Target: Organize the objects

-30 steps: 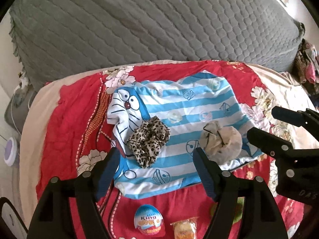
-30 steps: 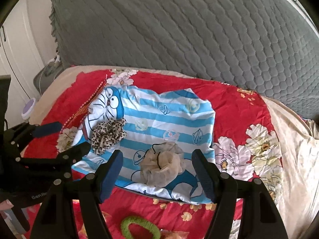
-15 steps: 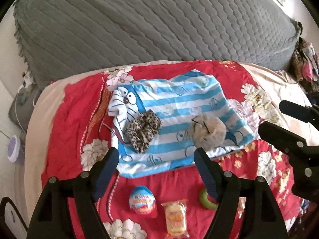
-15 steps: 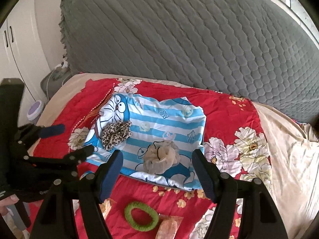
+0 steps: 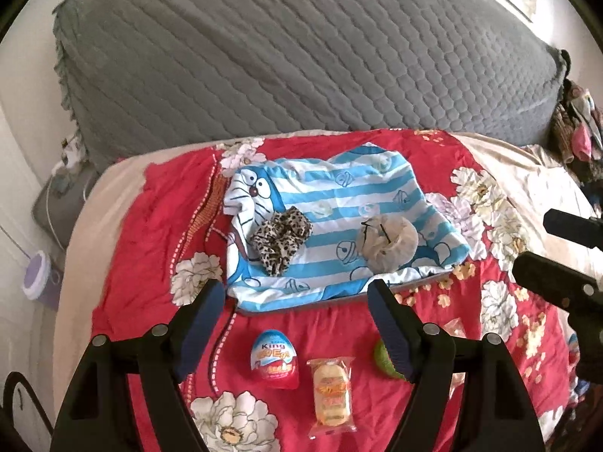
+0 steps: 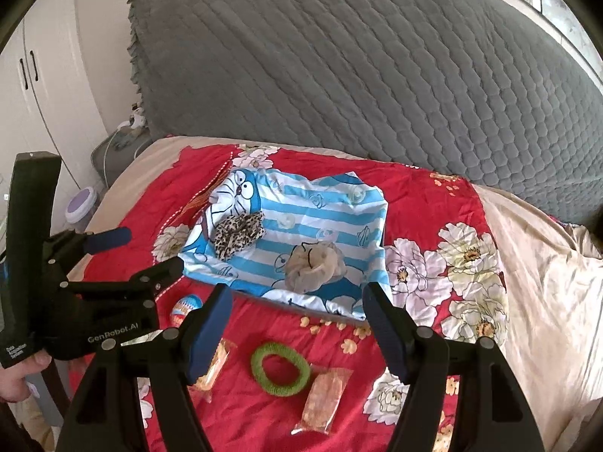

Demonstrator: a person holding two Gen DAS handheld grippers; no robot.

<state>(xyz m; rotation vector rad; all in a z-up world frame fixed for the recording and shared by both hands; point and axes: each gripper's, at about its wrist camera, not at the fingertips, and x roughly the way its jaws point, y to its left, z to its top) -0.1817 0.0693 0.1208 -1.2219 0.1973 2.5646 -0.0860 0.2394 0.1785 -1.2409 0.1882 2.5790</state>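
1. Presently, the left tool (image 5: 296, 324) is spread wide with nothing between its blue pads; in its own view it hangs above the red floral bedspread (image 5: 150, 226).
2. Likewise the right tool (image 6: 297, 329) is spread and empty, beside the left one.
3. Nearest, at 6 o'clock of the left view, lie a foil-wrapped chocolate egg (image 5: 274, 358) and a wrapped snack packet (image 5: 331, 391). The egg looks light, smooth and probably crushable, so take it gently across its middle. The packet is crinkly and slippery; pinch its sealed end.
4. In the right view a green knitted ring (image 6: 280, 368) lies at 6 o'clock, soft and light; pinch one side of the loop.
5. Farther out, at 12 o'clock, a blue striped cartoon cloth (image 5: 339, 192) carries a leopard scrunchie (image 5: 280, 239) and a beige scrunchie (image 5: 388, 245), well apart. Both look limp; gather a bunch of the fabric.
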